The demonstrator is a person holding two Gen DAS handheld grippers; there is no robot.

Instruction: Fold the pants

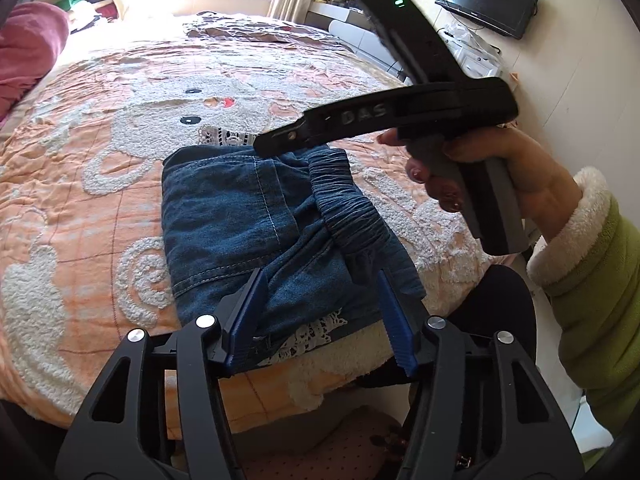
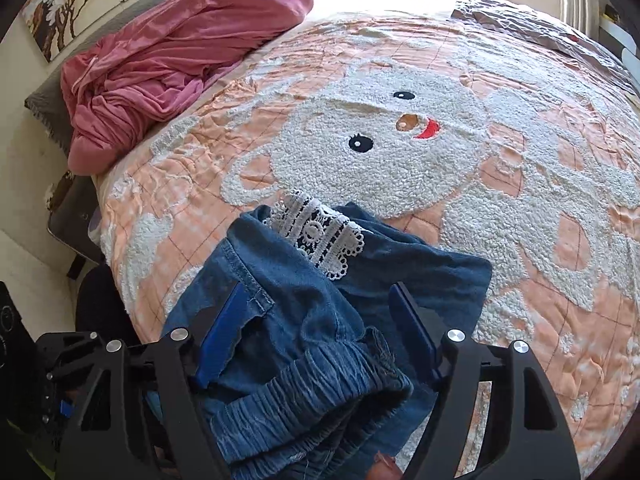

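Folded blue denim pants (image 1: 240, 216) with an elastic waistband (image 1: 344, 200) and white lace trim lie on the bed near its front edge. My left gripper (image 1: 322, 276) is open, its blue pads straddling the near edge of the fold without pinching it. A hand holds my right gripper (image 1: 280, 138) from the right, with its tip at the far edge of the pants. In the right wrist view that gripper (image 2: 318, 292) stands wide open over the bunched waistband (image 2: 304, 392). A denim fold covers part of its left pad (image 2: 218, 344). Lace (image 2: 320, 236) shows beyond.
The bed carries an orange quilt (image 2: 520, 184) with a fluffy white animal figure. A pink blanket (image 2: 168, 64) is heaped at the head end. A television (image 1: 488, 0) and white drawers stand by the far wall. A green sleeve (image 1: 592, 304) is at the right.
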